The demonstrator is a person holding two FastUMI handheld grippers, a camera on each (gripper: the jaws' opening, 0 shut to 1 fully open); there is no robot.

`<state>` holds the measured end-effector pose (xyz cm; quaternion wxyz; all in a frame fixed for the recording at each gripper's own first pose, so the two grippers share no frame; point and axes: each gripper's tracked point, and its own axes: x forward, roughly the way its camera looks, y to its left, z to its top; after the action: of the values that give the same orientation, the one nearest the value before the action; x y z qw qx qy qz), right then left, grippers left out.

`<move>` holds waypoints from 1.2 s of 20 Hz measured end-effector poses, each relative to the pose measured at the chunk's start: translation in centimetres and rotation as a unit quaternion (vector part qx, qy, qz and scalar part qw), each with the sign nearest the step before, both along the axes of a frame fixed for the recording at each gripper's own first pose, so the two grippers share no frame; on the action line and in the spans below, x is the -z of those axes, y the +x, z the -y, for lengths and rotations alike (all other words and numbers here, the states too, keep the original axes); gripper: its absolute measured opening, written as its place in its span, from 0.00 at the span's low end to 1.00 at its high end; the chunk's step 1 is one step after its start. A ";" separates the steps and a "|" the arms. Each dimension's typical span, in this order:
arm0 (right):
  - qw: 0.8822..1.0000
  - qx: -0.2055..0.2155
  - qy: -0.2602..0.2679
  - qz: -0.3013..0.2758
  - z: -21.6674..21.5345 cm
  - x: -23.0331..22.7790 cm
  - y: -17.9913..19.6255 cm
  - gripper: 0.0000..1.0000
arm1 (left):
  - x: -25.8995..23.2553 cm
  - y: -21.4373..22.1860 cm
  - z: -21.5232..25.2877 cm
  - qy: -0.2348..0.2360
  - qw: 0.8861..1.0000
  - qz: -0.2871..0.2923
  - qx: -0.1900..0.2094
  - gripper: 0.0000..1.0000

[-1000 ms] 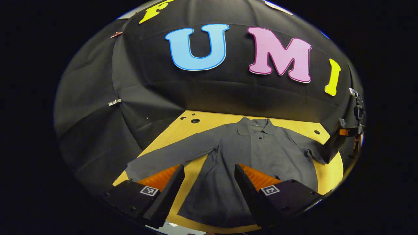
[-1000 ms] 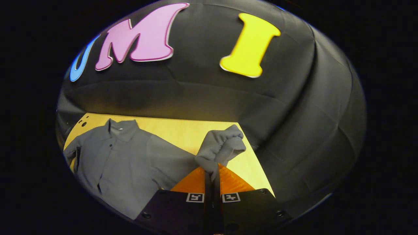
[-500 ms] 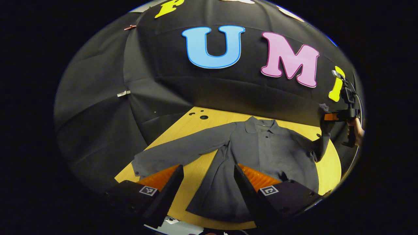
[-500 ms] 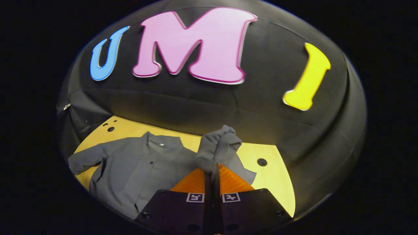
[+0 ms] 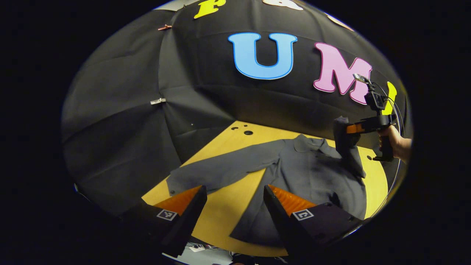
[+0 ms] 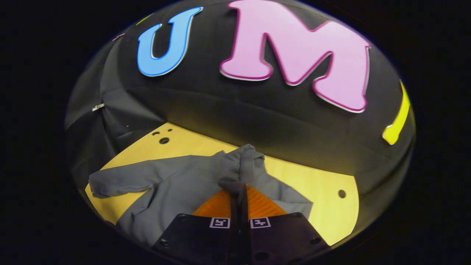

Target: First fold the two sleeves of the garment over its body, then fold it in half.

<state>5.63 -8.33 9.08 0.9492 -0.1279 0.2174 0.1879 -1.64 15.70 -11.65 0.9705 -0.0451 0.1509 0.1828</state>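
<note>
A grey collared shirt (image 5: 309,176) lies flat on the yellow wooden table (image 5: 228,206), collar toward the wall. Its left sleeve (image 5: 220,171) stretches out flat across the wood. In the left gripper view my left gripper (image 5: 233,198) hovers open above the table's near edge, nothing between its fingers. My right gripper (image 6: 238,189) is shut on the cuff of the other sleeve (image 6: 244,163), holding it bunched up in the air over the shirt's body (image 6: 176,191). The left gripper view shows that gripper (image 5: 349,129) and a hand (image 5: 395,141) lifting the sleeve near the collar.
The black cloth wall rises behind and to both sides of the table. Small round holes (image 5: 248,132) mark the table's far left corner, and another hole (image 6: 342,193) sits near its right side. Bare wood lies right of the shirt.
My right gripper has carried the lifted sleeve up and inward, from the table's right edge to over the shirt's body near the collar. The left gripper has drifted left and stayed open.
</note>
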 end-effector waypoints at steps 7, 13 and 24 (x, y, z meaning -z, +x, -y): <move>0.997 -0.066 -0.019 -0.042 -11.9 7.1 -1.0 0.05 | 0.8 -1.6 -6.1 0.002 0.998 0.000 -0.057 0.98; 0.991 -0.095 -0.034 -0.093 -17.3 12.6 -2.8 0.16 | 0.7 -3.6 -13.3 0.062 0.992 0.003 -0.114 0.97; 0.989 -0.099 0.001 -0.113 -17.8 12.4 -6.8 1.00 | 6.1 -2.3 -17.6 -0.036 0.990 -0.023 -0.136 0.98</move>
<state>-1.19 9.48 -3.32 0.8957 -0.1254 0.3089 0.2941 -3.93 33.26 -17.71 0.9307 -0.0953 0.1722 0.3082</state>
